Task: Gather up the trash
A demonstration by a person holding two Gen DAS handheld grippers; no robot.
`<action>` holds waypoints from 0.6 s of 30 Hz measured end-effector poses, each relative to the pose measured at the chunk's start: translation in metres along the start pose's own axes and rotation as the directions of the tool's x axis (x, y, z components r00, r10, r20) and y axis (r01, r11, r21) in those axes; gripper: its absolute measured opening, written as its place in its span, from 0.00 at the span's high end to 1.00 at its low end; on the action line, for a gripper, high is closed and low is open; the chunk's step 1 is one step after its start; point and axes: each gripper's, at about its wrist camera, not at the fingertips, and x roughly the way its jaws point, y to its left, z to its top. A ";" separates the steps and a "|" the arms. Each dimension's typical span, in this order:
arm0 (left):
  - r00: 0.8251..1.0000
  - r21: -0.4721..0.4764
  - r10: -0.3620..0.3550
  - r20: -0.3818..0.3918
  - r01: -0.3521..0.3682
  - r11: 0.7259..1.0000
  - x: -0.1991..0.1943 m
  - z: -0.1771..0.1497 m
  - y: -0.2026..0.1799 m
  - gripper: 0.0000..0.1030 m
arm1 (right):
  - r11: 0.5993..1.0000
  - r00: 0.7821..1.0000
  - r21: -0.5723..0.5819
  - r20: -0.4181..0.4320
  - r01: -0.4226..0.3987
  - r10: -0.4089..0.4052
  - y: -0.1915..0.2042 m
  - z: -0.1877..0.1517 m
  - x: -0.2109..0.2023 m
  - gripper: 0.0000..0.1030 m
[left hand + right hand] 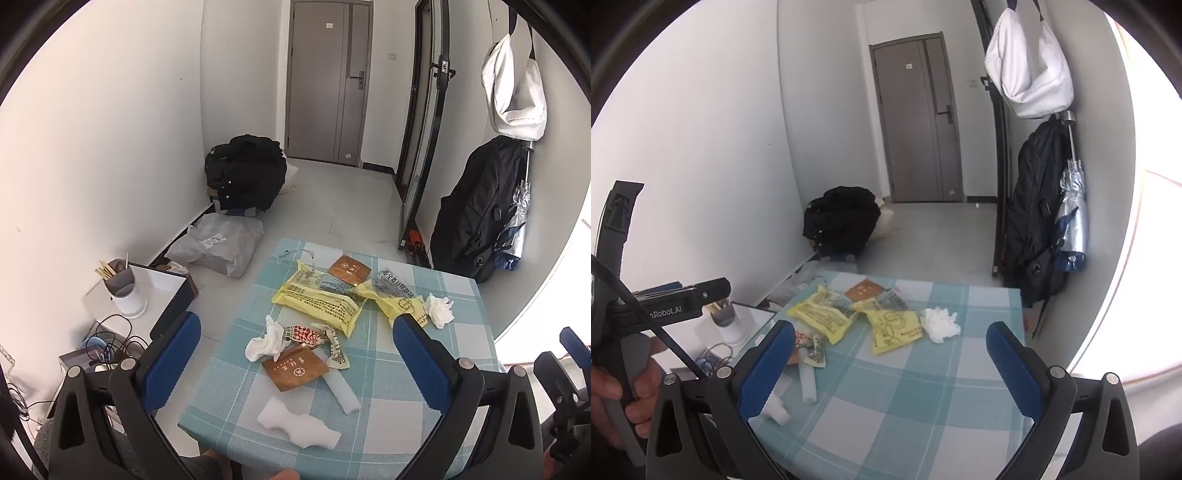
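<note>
None of the trash looks collected yet, as far as I can judge; every scrap lies loose on the checked bench (388, 373), and no bin or bag to receive it shows in either view; the whole job seems left to do. Taking the large yellow wrapper (319, 302) as the landmark: a brown sachet (349, 271) lies just beyond it; a second yellow wrapper (397, 301) touches its right end, with a crumpled white tissue (439, 310) just beside that; nearer the camera sit another tissue (267, 341), a red-and-white checked wrapper (306, 336), a second brown sachet (295, 371), a white tube (341, 393) and, nearest the bench edge, a white foam piece (297, 428). The left tongs (295, 358) stand wide with nothing between the blue pads, above the near cluster; the right tongs (890, 363) are equally wide and empty, over bare cloth, near side of the second wrapper. The left wrist view shows the whole near cluster plainly; in the right wrist view its own left pad hides most of it. The right wrist view alone shows the person's hand (631, 391) gripping the handle of the left tool. A white cup of sticks (123, 288) stands on a low side table, left of the landmark.
</note>
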 end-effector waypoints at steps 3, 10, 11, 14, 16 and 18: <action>1.000 0.035 0.027 -0.007 -0.027 0.999 0.000 0.000 -0.010 0.01 | 1.000 1.000 -0.013 -0.002 -0.001 0.001 0.002 0.000 0.001 0.00; 1.000 0.025 0.001 0.006 -0.001 1.000 0.000 -0.002 -0.001 0.01 | 1.000 1.000 0.000 0.014 0.018 -0.018 0.000 -0.002 -0.002 0.00; 1.000 0.024 -0.002 0.006 0.002 1.000 0.000 -0.002 0.000 0.01 | 1.000 1.000 0.002 0.013 0.019 -0.019 0.000 -0.002 -0.003 0.00; 1.000 0.024 -0.002 0.008 0.001 1.000 -0.001 -0.002 0.000 0.01 | 1.000 1.000 0.015 0.006 0.020 -0.020 -0.002 0.000 -0.003 0.00; 1.000 0.018 0.000 0.003 0.000 1.000 0.000 -0.002 0.000 0.01 | 1.000 1.000 0.014 0.009 0.023 -0.024 -0.001 0.000 -0.004 0.00; 1.000 0.012 0.001 0.000 -0.001 1.000 -0.001 -0.002 0.000 0.01 | 1.000 1.000 0.015 0.008 0.024 -0.025 -0.002 0.000 -0.003 0.00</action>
